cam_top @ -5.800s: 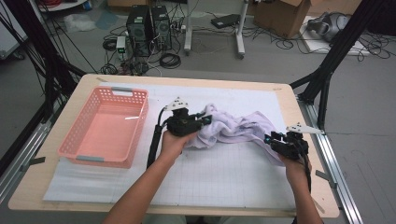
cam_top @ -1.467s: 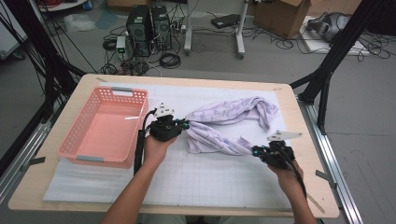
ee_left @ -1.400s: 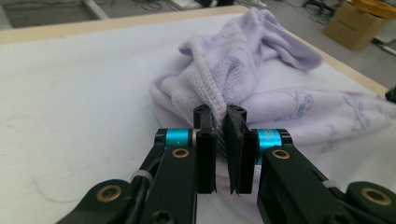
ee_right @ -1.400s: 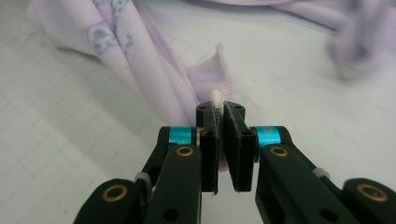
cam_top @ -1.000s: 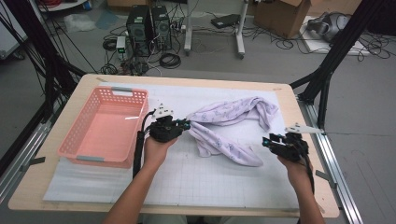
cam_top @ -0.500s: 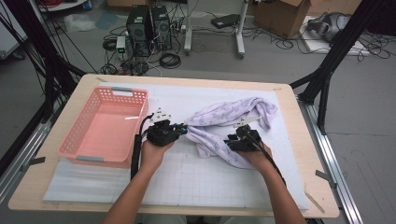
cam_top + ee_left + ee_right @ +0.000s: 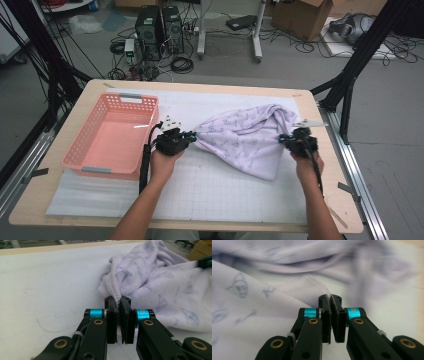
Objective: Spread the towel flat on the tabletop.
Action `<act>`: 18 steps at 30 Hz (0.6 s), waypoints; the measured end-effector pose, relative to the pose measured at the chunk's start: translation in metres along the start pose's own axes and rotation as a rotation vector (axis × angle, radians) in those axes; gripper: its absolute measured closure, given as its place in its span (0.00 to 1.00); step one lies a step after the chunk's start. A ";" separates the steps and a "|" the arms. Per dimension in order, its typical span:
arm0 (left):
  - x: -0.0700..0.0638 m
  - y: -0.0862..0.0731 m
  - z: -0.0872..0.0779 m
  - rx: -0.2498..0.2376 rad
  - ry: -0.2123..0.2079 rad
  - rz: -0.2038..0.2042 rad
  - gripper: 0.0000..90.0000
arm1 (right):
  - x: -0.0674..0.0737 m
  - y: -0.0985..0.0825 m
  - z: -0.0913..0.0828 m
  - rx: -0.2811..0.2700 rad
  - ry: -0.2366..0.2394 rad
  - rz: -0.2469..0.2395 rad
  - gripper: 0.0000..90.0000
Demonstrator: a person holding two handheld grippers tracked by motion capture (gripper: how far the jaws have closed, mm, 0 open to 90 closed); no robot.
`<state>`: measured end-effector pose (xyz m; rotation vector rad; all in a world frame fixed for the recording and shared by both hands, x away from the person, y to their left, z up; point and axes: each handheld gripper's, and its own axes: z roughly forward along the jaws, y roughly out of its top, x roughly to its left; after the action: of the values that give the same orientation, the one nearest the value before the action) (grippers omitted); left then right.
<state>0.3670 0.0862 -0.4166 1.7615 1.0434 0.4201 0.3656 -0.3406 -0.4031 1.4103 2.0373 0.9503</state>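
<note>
Cloth (image 7: 245, 140) stretches across table (image 7: 210, 200), long axis 9-to-3 o'clock. Your left tool (image 7: 189, 136) pinches its 9 o'clock end; right tool (image 7: 284, 139), just closed, pinches 3 o'clock corner. Loose flap hangs toward 6; basket (image 7: 80, 145) at 9.

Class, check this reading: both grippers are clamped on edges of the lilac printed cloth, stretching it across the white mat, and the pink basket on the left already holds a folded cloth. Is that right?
Not quite. The high view shows the pink basket empty. The rest stands: the left gripper and the right gripper are each shut on an edge of the lilac cloth, which lies spread between them on the white mat.
</note>
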 end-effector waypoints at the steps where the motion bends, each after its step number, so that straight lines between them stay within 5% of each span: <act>1: 0.001 0.000 0.002 -0.003 0.012 -0.007 0.94 | -0.008 -0.003 -0.006 -0.018 -0.026 0.037 0.97; 3: 0.005 -0.002 0.008 -0.005 0.032 -0.023 0.95 | -0.021 -0.008 -0.012 -0.030 -0.027 0.090 0.97; 6: 0.007 -0.005 0.014 0.016 0.055 -0.039 0.92 | -0.023 -0.015 -0.010 -0.028 0.004 0.091 0.90; 8: 0.005 -0.005 0.015 0.028 0.053 -0.057 0.73 | -0.020 -0.018 -0.010 -0.036 0.032 0.078 0.77; 9: 0.003 -0.005 0.013 0.021 0.059 -0.047 0.61 | -0.019 -0.019 -0.011 -0.049 0.044 0.069 0.75; 12: -0.007 -0.003 0.002 -0.014 0.052 0.019 0.53 | -0.016 -0.022 -0.017 -0.084 0.057 0.045 0.72; 14: -0.013 -0.002 -0.005 -0.032 0.021 0.057 0.54 | -0.016 -0.024 -0.022 -0.102 0.059 0.042 0.72; 16: -0.020 -0.003 -0.008 -0.032 -0.056 0.086 0.61 | -0.015 -0.027 -0.025 -0.114 0.061 0.036 0.71; 18: -0.027 -0.007 -0.004 0.036 -0.139 0.145 0.79 | -0.014 -0.030 -0.027 -0.112 0.068 0.033 0.71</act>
<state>0.3458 0.0676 -0.4159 1.8775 0.8337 0.3643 0.3329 -0.3677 -0.4086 1.3728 1.9818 1.1228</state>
